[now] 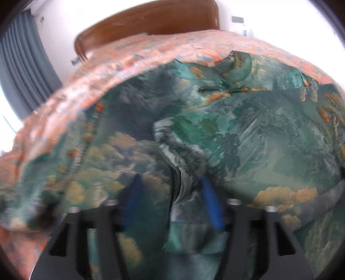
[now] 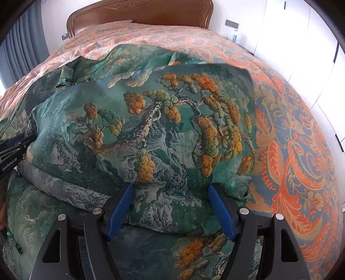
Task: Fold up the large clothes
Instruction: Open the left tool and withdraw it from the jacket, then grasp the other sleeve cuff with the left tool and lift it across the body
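The green printed garment point(image 2: 163, 129) is spread across the orange patterned bedspread point(image 2: 297, 150), a folded panel with the pine-tree print already laid over the layers beneath, its far corner lying square against the bedspread. In the left wrist view a ridge of cloth point(image 1: 183, 176) stands up between the blue pads point(image 1: 212, 204) of the left gripper point(image 1: 172, 202); the jaws are seen spread wide with no pad pressing, so the cloth is judged released, though the picture is blurred. The right gripper point(image 2: 170, 206) is held wide too, nothing clasped, its tips hovering just over the near edge of the folded panel. For the step in hand, judged to be letting go and settling the fold, the left jaws are best drawn straight back so the ridge is not dragged, and the near edge should be smoothed flat before another fold is taken. A wooden headboard point(image 2: 140, 13) and grey curtain point(image 1: 23, 64) are seen behind.
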### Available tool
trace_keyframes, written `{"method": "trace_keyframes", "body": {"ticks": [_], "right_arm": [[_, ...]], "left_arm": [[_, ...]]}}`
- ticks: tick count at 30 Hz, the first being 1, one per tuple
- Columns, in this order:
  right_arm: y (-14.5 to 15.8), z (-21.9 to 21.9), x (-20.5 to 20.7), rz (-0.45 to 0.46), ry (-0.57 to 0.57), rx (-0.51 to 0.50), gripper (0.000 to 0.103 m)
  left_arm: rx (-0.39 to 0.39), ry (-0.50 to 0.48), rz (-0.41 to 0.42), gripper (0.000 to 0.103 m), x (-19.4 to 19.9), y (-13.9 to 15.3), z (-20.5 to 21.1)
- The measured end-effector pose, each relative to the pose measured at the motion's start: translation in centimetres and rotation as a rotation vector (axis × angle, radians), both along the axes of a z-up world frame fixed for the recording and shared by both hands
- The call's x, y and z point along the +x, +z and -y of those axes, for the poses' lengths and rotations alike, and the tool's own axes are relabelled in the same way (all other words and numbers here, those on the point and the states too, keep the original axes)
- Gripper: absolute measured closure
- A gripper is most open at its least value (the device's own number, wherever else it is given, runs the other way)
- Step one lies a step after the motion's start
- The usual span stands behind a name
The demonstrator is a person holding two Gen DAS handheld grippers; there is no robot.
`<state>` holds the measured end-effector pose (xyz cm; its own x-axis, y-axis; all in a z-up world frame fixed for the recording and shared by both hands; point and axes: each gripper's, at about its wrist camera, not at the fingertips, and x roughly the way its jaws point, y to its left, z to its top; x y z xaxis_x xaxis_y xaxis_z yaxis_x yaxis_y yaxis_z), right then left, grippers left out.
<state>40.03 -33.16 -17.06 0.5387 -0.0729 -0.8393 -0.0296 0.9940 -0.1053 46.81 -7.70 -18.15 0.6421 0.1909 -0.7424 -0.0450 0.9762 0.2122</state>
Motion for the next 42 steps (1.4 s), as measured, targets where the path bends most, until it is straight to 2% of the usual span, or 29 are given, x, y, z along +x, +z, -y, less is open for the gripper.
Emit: {"method": "trace_keyframes", "body": {"ticks": [2, 5, 7, 11, 14, 19, 26, 30, 34, 38, 42], "right_arm": [[0.9, -0.1, -0.8, 0.034, -0.009, -0.005, 0.029], [2.8, 0.3, -2.6, 0.091, -0.04, 0.0, 0.029], [4.3, 0.4, -4.4, 0.115, -0.068, 0.007, 0.029], [6.3, 0.2, -8.3, 0.147, -0.053, 0.0, 0.029], [7.7, -0.2, -11.4, 0.153, -0.016, -0.012, 0.029], [9.2, -1.9, -17.8, 0.174, 0.014, -0.053, 0.029], [9.8, -5.8, -26.4, 0.222, 0.017, -0.024, 0.028], [9.7, -8.0, -30.2, 0.238, -0.018, 0.056, 0.028], [9.5, -10.0, -32.2, 0.248, -0.014, 0.103, 0.028], [9.0, -12.2, -33.1, 0.225, 0.042, 0.072, 0.028], [8.7, -13.8, -33.8, 0.209, 0.088, 0.088, 0.028]], "left_arm": [[-0.027, -0.017, 0.012, 0.017, -1.2, 1.2, -0.3], [-0.039, -0.033, 0.026, 0.009, -3.4, 2.8, -0.6], [-0.042, -0.054, 0.025, 0.009, -5.3, 3.7, -0.6], [-0.074, -0.087, 0.026, 0.008, -8.9, 5.0, -0.6], [-0.135, -0.09, 0.021, 0.008, -12.1, 5.8, -1.5], [-0.24, -0.036, 0.008, 0.006, -17.1, 6.5, -4.3], [-0.183, -0.017, 0.046, 0.006, -22.8, 7.3, -7.2], [-0.188, 0.008, 0.034, 0.006, -24.9, 7.3, -9.1], [-0.185, 0.036, 0.041, 0.006, -26.9, 6.9, -10.7], [-0.193, 0.055, 0.032, 0.006, -28.4, 6.2, -11.9], [-0.233, 0.092, 0.012, 0.006, -29.0, 5.6, -13.4]]}}
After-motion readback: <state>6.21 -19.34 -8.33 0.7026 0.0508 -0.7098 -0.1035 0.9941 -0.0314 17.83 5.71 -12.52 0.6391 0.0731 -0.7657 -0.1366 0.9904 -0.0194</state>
